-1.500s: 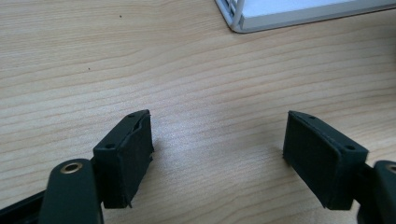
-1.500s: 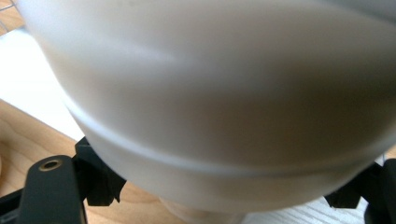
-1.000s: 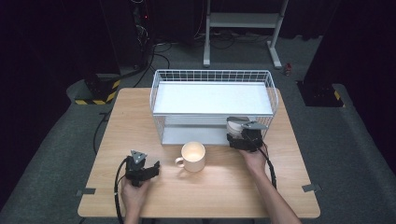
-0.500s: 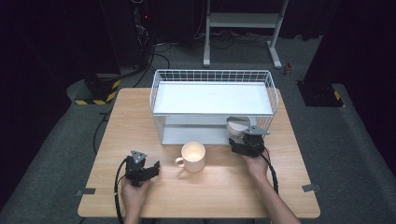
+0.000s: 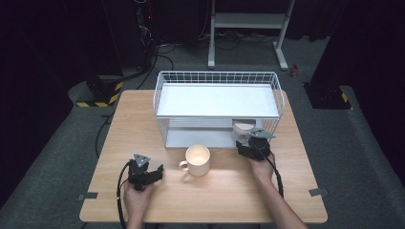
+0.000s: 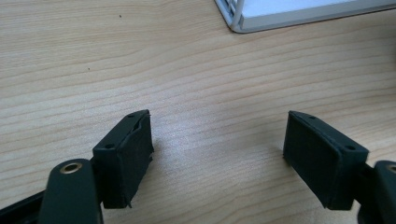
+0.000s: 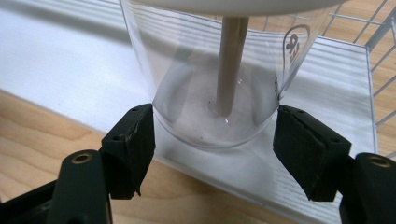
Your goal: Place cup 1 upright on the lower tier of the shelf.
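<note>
Right tool (image 7: 212, 135), lower centre of its frame, closing its jaws onto a clear cup (image 7: 212, 79), left tool (image 6: 217, 156) resting open over bare tabletop (image 6: 140, 60).

Wire rack (image 5: 217, 76) sits at table's (image 5: 114, 124) far middle. Mug (image 5: 197, 160) stands just before rack's front edge. Clear cup (image 5: 243, 130) stands in rack's lower right corner, right of mug, stick (image 7: 231, 65) upright in it.

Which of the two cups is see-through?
The clear cup standing on the wire rack's lower shelf, between the right hand-held gripper's jaws. The other, the cream mug, is opaque and stands on the table.
</note>
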Available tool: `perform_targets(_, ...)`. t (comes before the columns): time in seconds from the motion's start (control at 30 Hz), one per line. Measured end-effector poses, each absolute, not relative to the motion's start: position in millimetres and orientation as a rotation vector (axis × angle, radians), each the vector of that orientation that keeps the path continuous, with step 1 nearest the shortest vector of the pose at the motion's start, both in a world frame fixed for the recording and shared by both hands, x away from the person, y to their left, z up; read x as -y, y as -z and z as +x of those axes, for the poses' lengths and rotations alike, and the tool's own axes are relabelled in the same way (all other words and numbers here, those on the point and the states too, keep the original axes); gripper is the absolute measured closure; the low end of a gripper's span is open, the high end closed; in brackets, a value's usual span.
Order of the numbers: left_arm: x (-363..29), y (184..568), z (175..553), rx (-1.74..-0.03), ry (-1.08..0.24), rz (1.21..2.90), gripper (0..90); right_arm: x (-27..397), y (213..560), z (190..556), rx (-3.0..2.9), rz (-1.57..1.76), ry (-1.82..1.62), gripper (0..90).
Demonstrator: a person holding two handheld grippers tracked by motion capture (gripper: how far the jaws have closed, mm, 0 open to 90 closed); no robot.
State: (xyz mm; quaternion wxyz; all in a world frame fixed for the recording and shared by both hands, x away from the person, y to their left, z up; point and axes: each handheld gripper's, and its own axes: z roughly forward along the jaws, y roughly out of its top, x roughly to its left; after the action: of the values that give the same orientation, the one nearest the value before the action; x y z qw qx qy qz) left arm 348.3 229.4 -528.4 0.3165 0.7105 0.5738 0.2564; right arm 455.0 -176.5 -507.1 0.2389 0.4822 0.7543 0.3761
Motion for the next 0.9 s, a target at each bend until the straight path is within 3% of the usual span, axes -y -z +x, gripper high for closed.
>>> perform_targets(0.47,-229.4,528.4,348.2,-1.511,-0.674,1.87,24.1,176.5,509.7,467.6,-2.02,1.386,-1.025,43.0)
perform_targets(0.9,-229.2,528.4,348.3,-1.511,-0.676,1.871,24.1,178.2,513.5,472.5,-1.975,1.418,-1.019,49.7)
